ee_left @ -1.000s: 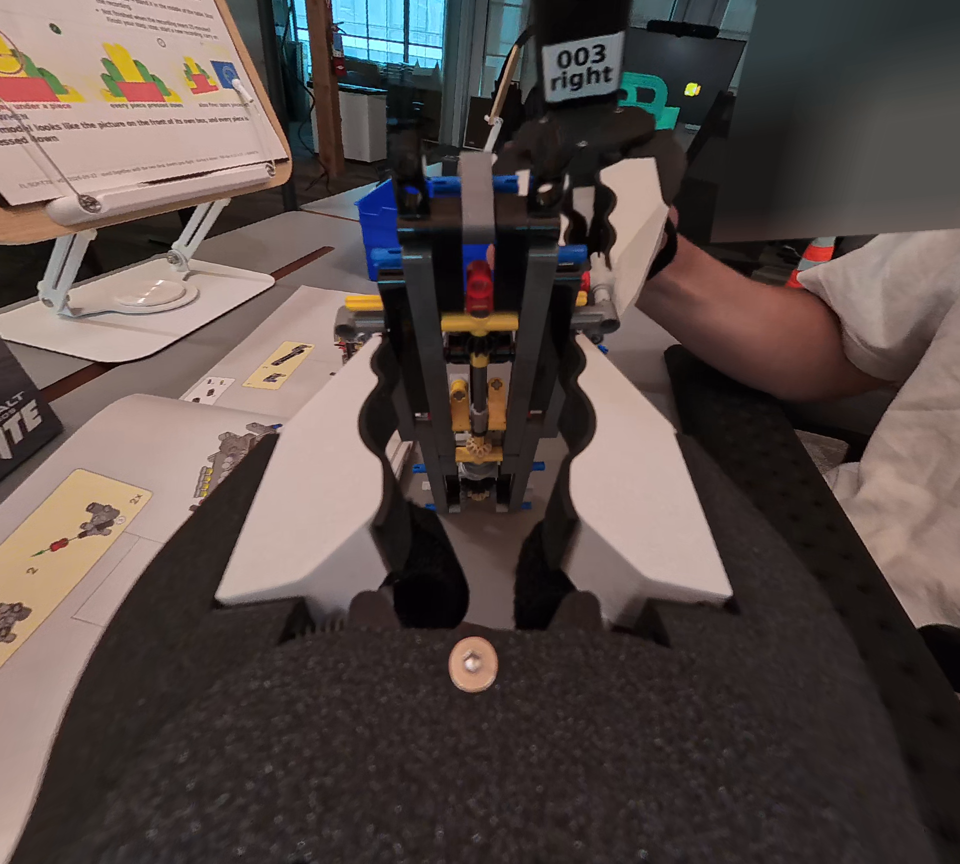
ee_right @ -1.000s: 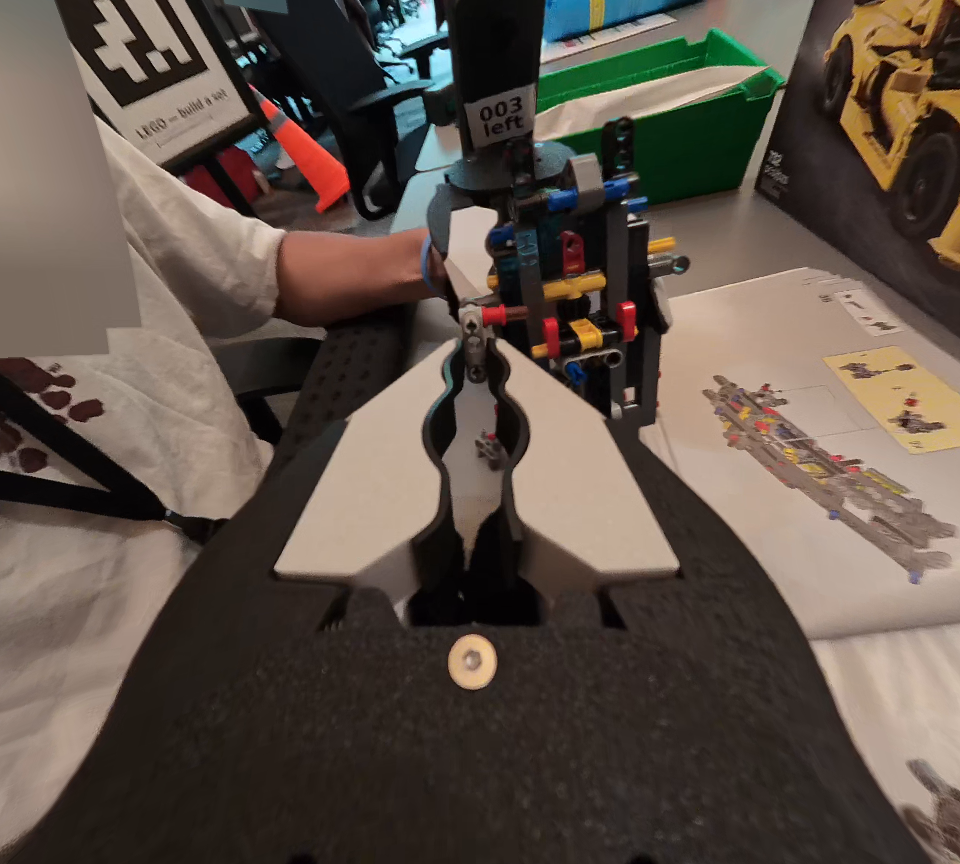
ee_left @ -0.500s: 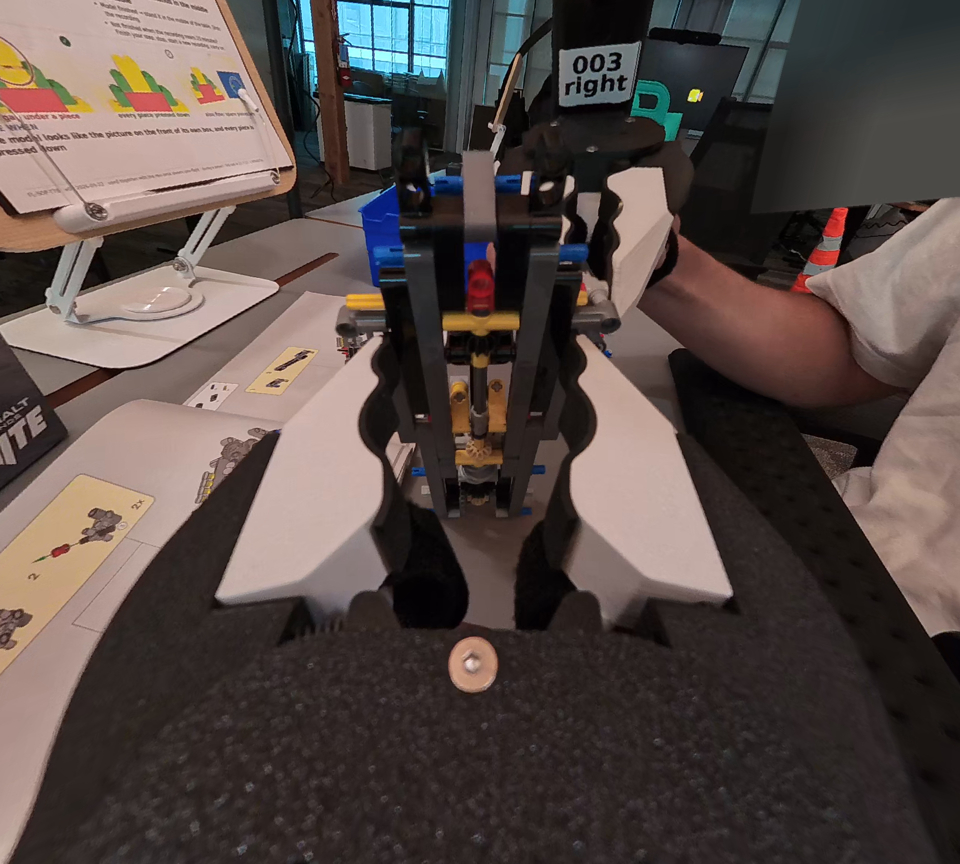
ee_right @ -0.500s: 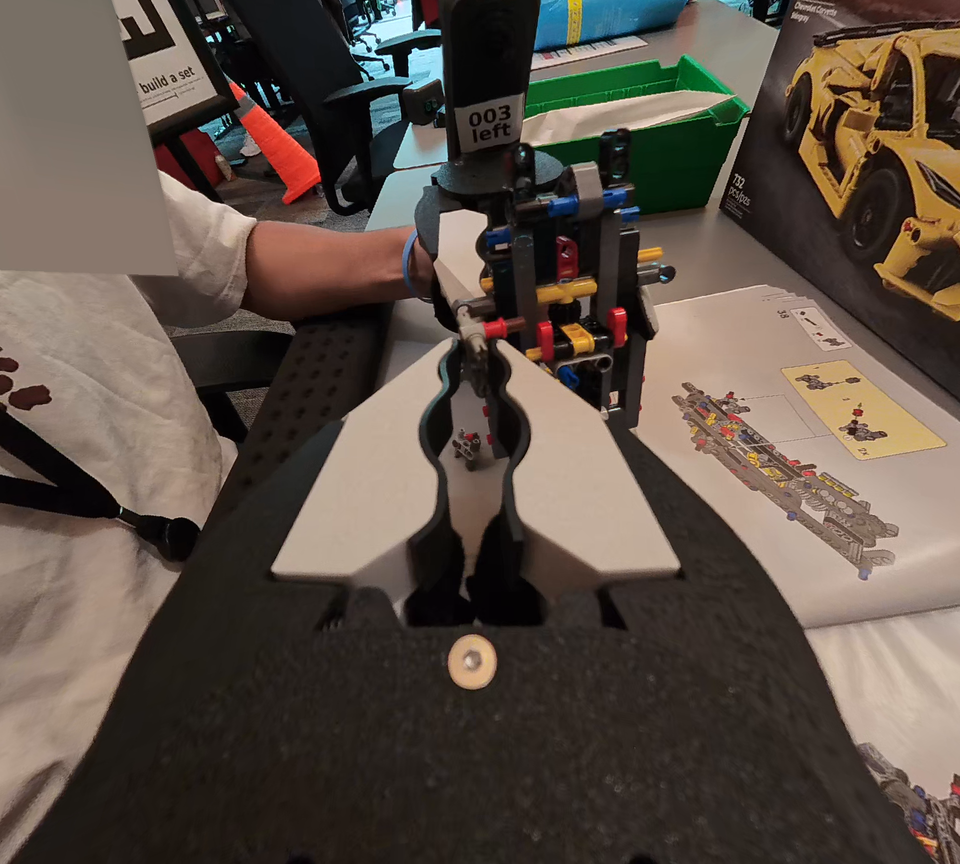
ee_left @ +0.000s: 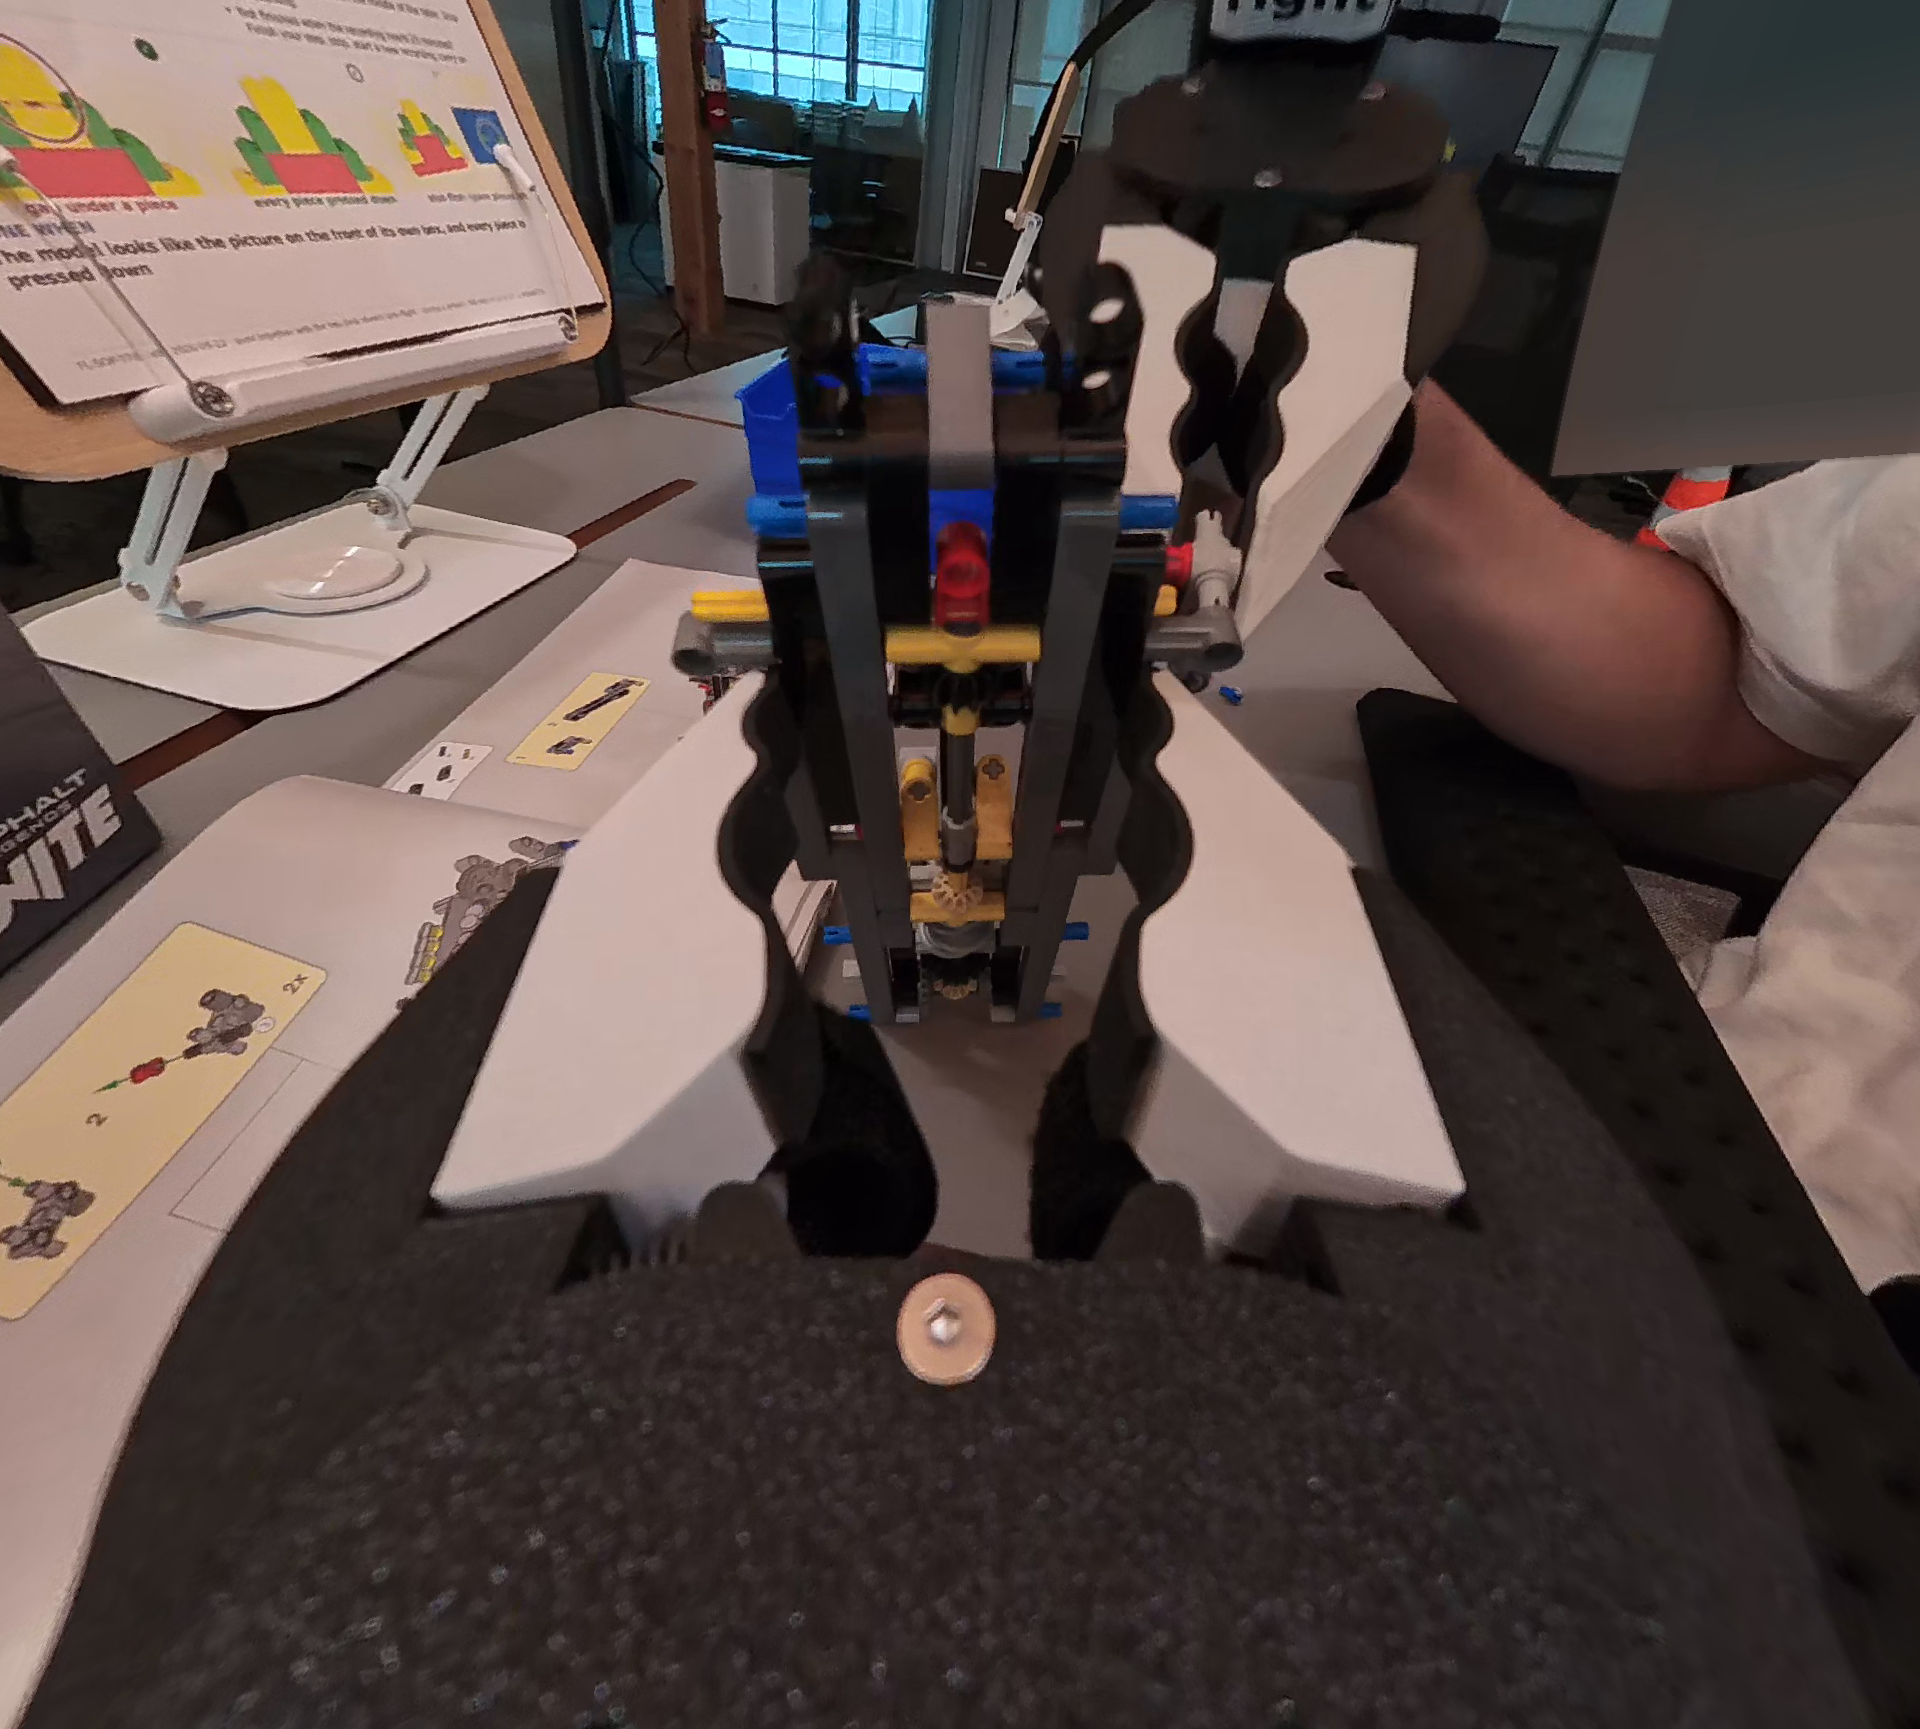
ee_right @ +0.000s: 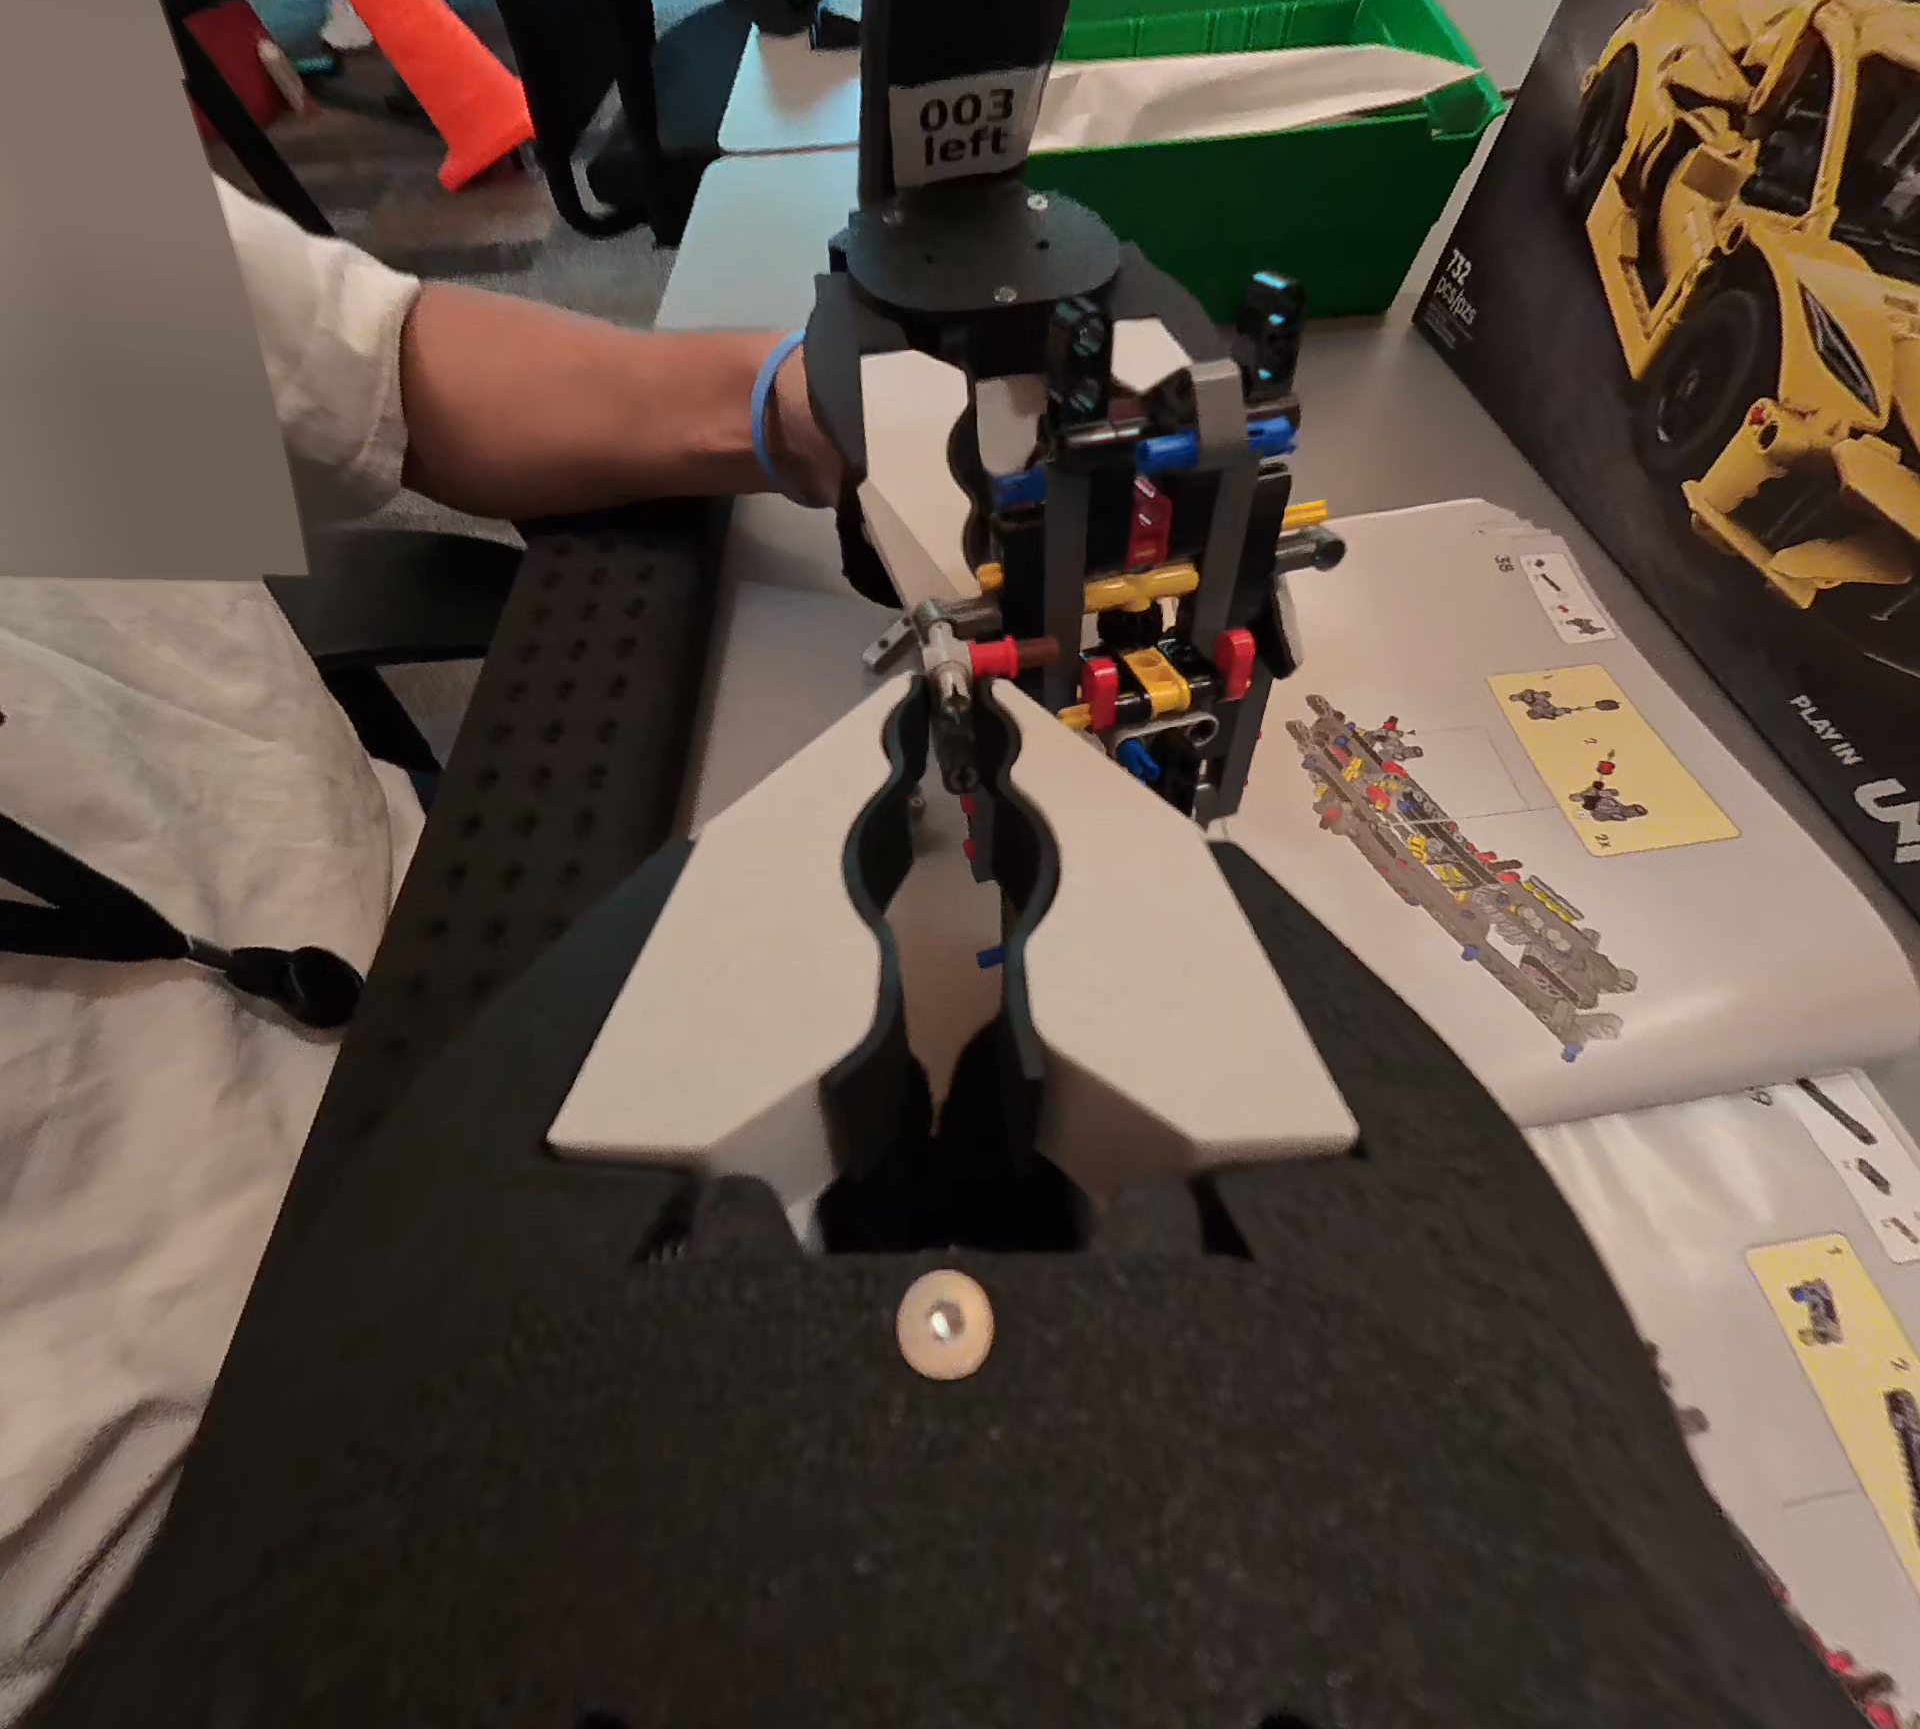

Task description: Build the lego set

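My left gripper is shut on the lego model, an upright frame of black and dark grey beams with yellow, red and blue pins. Both pads press on its sides and hold it over the table. It also shows in the right wrist view, with the left gripper behind it. My right gripper is shut on a small grey connector with a red bush and brown axle that points into the model's side. The right gripper also shows at the model's upper right in the left wrist view.
An open instruction booklet lies under and right of the model. The set's box stands far right, a green bin behind. A page stand and a blue bin are at the left. A black perforated pad lies beside a person's arm.
Both grippers keep their hold. The right gripper with the small connector has come nearer and higher beside the model; the model looks larger in both views.
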`<action>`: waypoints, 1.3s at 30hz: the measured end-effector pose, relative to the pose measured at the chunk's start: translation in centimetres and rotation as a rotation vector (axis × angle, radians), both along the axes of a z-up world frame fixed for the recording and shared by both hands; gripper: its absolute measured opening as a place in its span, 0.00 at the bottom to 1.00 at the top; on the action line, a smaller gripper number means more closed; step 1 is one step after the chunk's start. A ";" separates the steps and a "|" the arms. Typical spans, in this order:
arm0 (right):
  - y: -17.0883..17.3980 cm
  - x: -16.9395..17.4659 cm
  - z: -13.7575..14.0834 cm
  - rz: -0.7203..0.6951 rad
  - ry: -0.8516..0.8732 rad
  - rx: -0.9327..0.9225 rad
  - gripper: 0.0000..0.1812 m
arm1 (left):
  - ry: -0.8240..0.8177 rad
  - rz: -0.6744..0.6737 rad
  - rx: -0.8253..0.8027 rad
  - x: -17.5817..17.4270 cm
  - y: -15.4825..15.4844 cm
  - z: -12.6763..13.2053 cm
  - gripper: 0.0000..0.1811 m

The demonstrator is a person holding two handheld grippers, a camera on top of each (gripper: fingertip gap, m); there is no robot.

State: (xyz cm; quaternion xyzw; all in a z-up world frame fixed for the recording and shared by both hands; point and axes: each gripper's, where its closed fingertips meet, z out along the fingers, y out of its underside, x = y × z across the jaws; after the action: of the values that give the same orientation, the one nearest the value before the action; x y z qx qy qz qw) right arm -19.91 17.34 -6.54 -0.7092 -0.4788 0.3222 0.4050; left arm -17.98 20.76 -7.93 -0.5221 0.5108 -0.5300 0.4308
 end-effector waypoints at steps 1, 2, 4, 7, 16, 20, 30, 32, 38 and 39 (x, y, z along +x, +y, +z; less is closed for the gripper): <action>-0.1 0.1 0.0 0.009 -0.027 0.008 0.03 | 0.007 0.001 0.007 0.0 -0.1 0.0 0.33; -0.2 0.1 -0.1 0.017 -0.052 0.017 0.03 | 0.017 0.004 0.012 0.0 -0.2 0.0 0.34; -0.4 0.2 -0.2 0.027 -0.094 0.007 0.03 | 0.033 0.008 0.018 0.1 -0.3 0.0 0.34; -0.7 0.3 -0.3 0.059 -0.144 0.016 0.03 | 0.045 0.008 0.028 0.1 -0.5 -0.1 0.33; -1.0 0.5 -0.4 0.135 -0.232 -0.069 0.03 | 0.052 0.018 0.034 0.2 -0.7 0.0 0.33; -0.9 0.4 -0.4 0.113 -0.146 -0.059 0.03 | 0.047 0.026 0.023 0.2 -0.6 0.0 0.33; -0.9 0.9 -0.5 0.080 -0.149 -0.111 0.03 | 0.048 0.056 0.028 0.6 -0.5 0.0 0.33; -0.9 0.9 -0.5 0.065 -0.129 -0.206 0.03 | 0.053 0.064 0.028 0.5 -0.5 0.0 0.33; -1.3 1.1 -0.2 0.082 -0.069 -0.198 0.03 | 0.063 0.080 0.024 0.8 -0.8 0.1 0.33; -1.1 1.2 -0.1 0.078 -0.069 -0.157 0.04 | 0.057 0.080 -0.001 0.8 -0.8 0.1 0.33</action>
State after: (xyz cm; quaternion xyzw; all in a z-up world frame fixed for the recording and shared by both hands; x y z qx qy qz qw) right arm -18.71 16.29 -6.59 -0.7302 -0.4930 0.3496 0.3187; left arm -17.14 19.97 -7.82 -0.5570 0.5015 -0.4975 0.4368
